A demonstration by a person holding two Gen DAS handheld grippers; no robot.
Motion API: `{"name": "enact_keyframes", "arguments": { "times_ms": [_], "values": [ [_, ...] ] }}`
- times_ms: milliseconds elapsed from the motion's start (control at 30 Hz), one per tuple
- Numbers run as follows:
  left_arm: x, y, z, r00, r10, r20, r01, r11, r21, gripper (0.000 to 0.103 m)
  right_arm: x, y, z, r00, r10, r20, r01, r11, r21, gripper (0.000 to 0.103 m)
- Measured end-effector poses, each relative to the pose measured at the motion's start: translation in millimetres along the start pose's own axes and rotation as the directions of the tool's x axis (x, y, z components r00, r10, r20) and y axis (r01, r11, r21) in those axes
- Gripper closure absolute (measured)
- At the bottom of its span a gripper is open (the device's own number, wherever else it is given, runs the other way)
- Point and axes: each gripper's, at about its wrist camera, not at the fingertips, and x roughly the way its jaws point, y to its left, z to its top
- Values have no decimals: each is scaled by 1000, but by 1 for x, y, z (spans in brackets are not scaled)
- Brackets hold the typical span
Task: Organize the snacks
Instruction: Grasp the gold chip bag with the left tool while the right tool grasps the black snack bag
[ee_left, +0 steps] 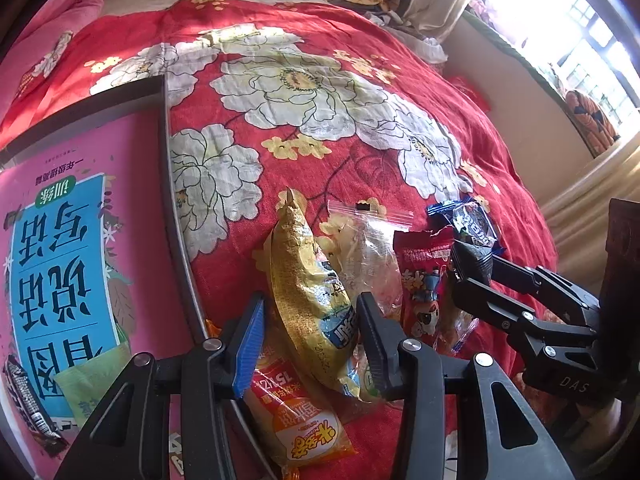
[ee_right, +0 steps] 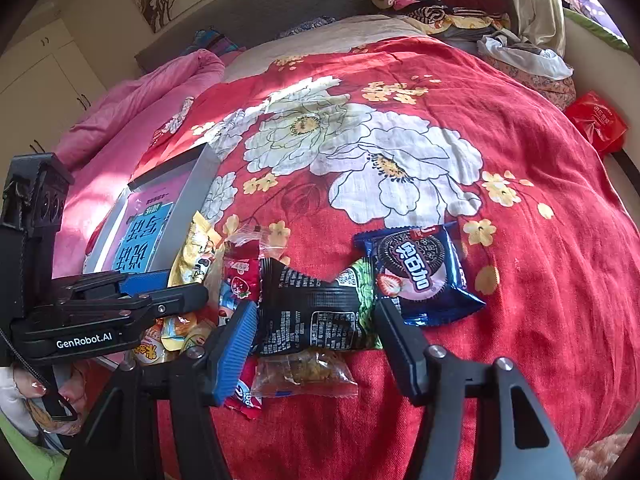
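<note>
Snacks sit in a pile on the red floral bed (ee_right: 520, 128), tray (ee_left: 166, 168) w/ pink book just left of them. Left claw (ee_left: 310, 344) straddles the gold packet (ee_left: 308, 292), pads beside it, grip not clear. Right claw (ee_right: 316, 320) brackets the black packet (ee_right: 316, 312), contact unclear too. Risks: crinkly foil slipping out; neighbours like the clear bag (ee_left: 368, 252) or Oreo pack (ee_right: 420, 272) dragged along; claws close enough to bump.
</note>
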Motion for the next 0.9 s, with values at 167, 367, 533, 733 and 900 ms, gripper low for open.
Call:
{"name": "enact_keyframes", "arguments": {
  "times_ms": [167,367,533,733,900],
  "values": [
    [4,5,3,1000,-30,0,30,999,-33,59,6,-6,1,999,31,-8,-31,999,39,44],
    [10,5,8,1000,-28,-1,28,997,-65,61,14,-4,2,1000,14,-21,-13,1000,26,47],
    [12,2,8,998,-65,14,66,995,-73,71,12,-6,3,1000,23,-10,-22,999,34,55],
    [7,9,3,995,-85,42,89,990,-109,81,6,-9,4,999,42,10,-43,998,52,57],
    [3,17,-4,991,-108,72,118,983,-144,91,2,-12,6,998,51,29,-52,997,65,61]
  ]
}}
